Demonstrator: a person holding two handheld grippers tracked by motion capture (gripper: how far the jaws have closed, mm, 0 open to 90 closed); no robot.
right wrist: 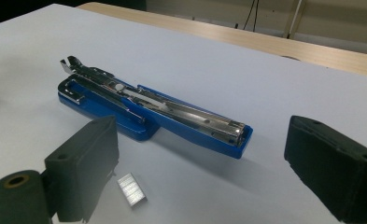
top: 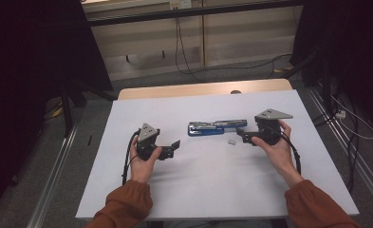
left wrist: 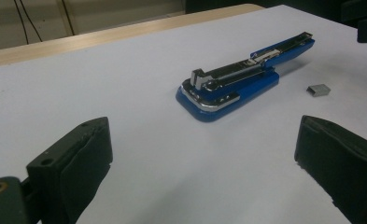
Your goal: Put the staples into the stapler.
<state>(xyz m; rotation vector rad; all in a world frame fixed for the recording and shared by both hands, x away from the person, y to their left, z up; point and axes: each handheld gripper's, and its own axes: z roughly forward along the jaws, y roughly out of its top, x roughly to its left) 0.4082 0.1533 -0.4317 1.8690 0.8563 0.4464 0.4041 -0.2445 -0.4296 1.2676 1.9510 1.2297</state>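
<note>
Two hand-held grippers above white desk (top: pixel 212 180), both released and gripping nothing: left hand-held gripper (top: pixel 174 145) left of blue stapler (top: pixel 217 128), right hand-held gripper (top: pixel 241 135) at its right end. Stapler flat mid-desk, hinged open. Small staple strip (top: pixel 231 141) just beside right jaws.

Left gripper (top: pixel 174 146) at seven o'clock, jaws wide apart, right gripper (top: pixel 241 134) at four o'clock, jaws spread, both hand-held, pointing inward.

No readable text anywhere — no labels, brands or numbers.
</note>
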